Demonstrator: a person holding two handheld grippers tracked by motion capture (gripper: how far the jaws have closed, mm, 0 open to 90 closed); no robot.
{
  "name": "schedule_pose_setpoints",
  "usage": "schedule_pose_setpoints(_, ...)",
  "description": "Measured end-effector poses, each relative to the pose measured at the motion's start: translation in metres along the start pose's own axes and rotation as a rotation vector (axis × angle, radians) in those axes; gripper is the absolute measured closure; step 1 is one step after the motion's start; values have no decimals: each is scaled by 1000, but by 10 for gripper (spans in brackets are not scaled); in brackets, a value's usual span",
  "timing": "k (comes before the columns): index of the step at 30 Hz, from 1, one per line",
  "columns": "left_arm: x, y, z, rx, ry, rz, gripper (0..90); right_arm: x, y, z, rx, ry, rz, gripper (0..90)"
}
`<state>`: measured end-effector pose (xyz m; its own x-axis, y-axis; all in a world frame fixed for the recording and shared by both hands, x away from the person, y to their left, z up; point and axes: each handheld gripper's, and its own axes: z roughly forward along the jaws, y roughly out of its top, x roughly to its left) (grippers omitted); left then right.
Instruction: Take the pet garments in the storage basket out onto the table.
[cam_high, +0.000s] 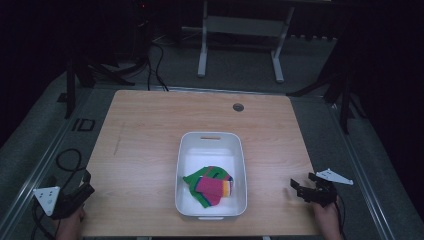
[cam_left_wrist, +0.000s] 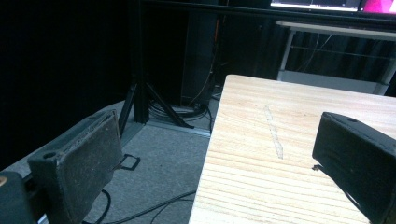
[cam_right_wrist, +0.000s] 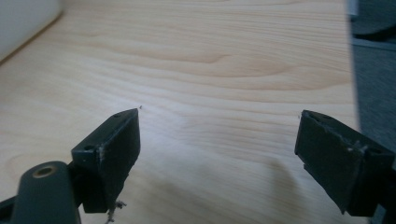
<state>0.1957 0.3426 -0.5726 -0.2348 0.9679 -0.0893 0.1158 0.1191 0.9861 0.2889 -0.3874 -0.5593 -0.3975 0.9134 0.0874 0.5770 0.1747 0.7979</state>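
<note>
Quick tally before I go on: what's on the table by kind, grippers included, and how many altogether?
White bins: 1
Bundles of multicoloured cloth (green, pink, yellow), lying in the bin: 1; I cannot tell how many pieces it holds
Handheld grippers: 2, the left gripper at the table's near left corner and the right gripper at its near right edge, both open and empty
Total: 4

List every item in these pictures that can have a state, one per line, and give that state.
White plastic rectangular bin: upright on the table, holding the cloth.
Green, pink and orange cloth: bunched up inside the bin.
Left gripper: open, empty, at the table's left edge.
Right gripper: open, empty, over the wooden table.
</note>
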Motion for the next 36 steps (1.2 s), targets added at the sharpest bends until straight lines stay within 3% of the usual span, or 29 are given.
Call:
schedule_pose_setpoints(3, 0, 0, 0, -1, 0, 2, 18, 3, 2, 1, 32, 96, -45, 140)
schedule_pose_setpoints(6, 0, 0, 0, -1, 1, 3, 18, 9, 4, 2, 51, 144, -131, 140)
schedule_pose_setpoints(10, 0, 0, 0, 0, 1, 1, 18, 16, 7, 6, 101, 261, -204, 141)
schedule_pose_setpoints(13, 0, 0, 0, -1, 0, 2, 18, 21, 8, 8, 121, 301, -242, 143)
schedule_pose_setpoints(14, 0, 0, 0, 0, -1, 2, 18, 27, 10, 9, 135, 348, -266, 144)
schedule_pose_setpoints(19, 0, 0, 0, 0, -5, 0, 18, 41, 14, 13, 169, 414, -340, 147)
schedule_pose_setpoints(24, 0, 0, 0, 3, -12, 0, 18, 55, 22, 14, 202, 487, -363, 148)
schedule_pose_setpoints(29, 0, 0, 0, 2, -13, 2, 18, 66, 32, 11, 216, 530, -370, 147)
schedule_pose_setpoints(32, 0, 0, 0, 3, -15, 7, 18, 78, 46, 5, 223, 570, -379, 147)
schedule_pose_setpoints(36, 0, 0, 0, 3, -16, 5, 18, 89, 57, 0, 214, 582, -403, 145)
